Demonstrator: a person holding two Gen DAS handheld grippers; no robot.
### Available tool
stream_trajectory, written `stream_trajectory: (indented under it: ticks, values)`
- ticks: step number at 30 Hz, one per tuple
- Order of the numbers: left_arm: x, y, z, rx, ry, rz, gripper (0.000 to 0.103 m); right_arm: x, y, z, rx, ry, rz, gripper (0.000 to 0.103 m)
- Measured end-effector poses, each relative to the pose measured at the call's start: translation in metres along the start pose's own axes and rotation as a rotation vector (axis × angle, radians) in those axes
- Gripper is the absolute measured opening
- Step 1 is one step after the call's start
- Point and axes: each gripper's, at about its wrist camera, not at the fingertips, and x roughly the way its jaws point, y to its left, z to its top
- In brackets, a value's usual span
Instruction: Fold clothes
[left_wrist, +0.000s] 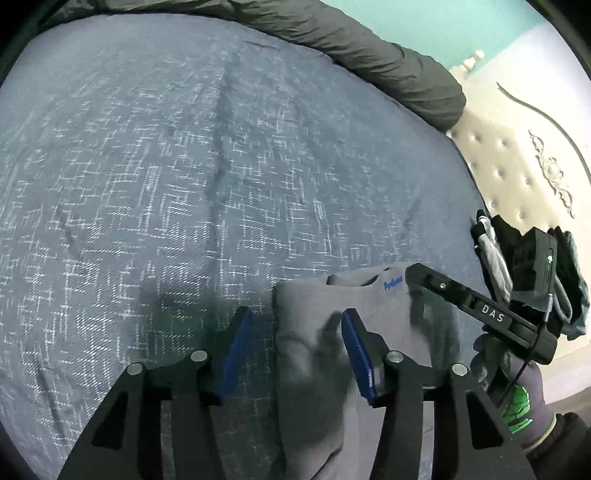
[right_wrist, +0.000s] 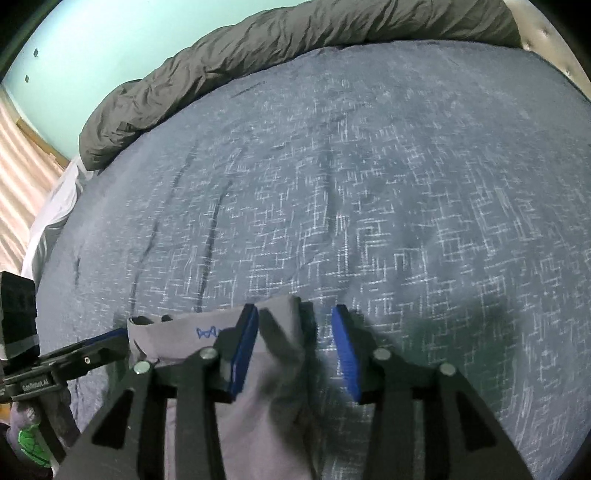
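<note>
A grey T-shirt (left_wrist: 314, 354), narrowed lengthwise with its blue-lettered collar farthest away, lies on the blue patterned bedspread (left_wrist: 184, 184). Both the left gripper (left_wrist: 295, 339) and right gripper (right_wrist: 295, 345) hover spread, pinching nothing. Any further fold probably needs both edges level. A rumpled dark duvet (right_wrist: 258, 48) lies well apart.

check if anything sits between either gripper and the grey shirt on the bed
Nothing visible does. The left gripper is open right over the left edge of the folded grey shirt, and the right gripper is open over its right edge. Only the blue bedspread lies around the shirt.
</note>
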Motion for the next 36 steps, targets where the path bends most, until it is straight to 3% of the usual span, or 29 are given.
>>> stream_trajectory:
  ticks: [6,8,11,13,14,16,21,23,36]
  values:
    - [0.021,0.001,0.005,-0.004,0.018,-0.014,0.053,0.01,0.003,-0.004,-0.025,0.019,0.015,0.042]
    - [0.024,0.003,0.006,-0.002,0.011,-0.015,0.046,0.013,0.007,-0.004,-0.051,0.014,0.008,0.041]
    - [0.028,0.004,0.007,0.013,0.023,-0.019,0.026,0.018,0.012,-0.005,-0.078,0.021,0.025,0.026]
    - [0.027,0.005,0.007,0.007,0.027,-0.033,0.021,0.02,0.015,-0.007,-0.093,0.029,0.031,0.02]
    - [0.025,0.005,0.007,0.01,0.024,-0.036,0.018,0.019,0.015,-0.009,-0.097,0.029,0.04,0.01]
    - [0.019,0.003,0.008,0.017,0.018,-0.041,0.017,0.012,0.016,-0.01,-0.097,0.014,0.054,0.006]
    - [-0.013,-0.015,0.009,0.054,-0.03,-0.055,0.014,-0.017,0.024,-0.01,-0.1,-0.049,0.084,0.005]
    - [-0.031,-0.025,0.008,0.074,-0.054,-0.062,0.008,-0.033,0.033,-0.008,-0.108,-0.078,0.097,0.004]
    - [-0.175,-0.118,-0.006,0.242,-0.23,-0.091,0.008,-0.185,0.073,-0.01,-0.17,-0.29,0.149,0.004]
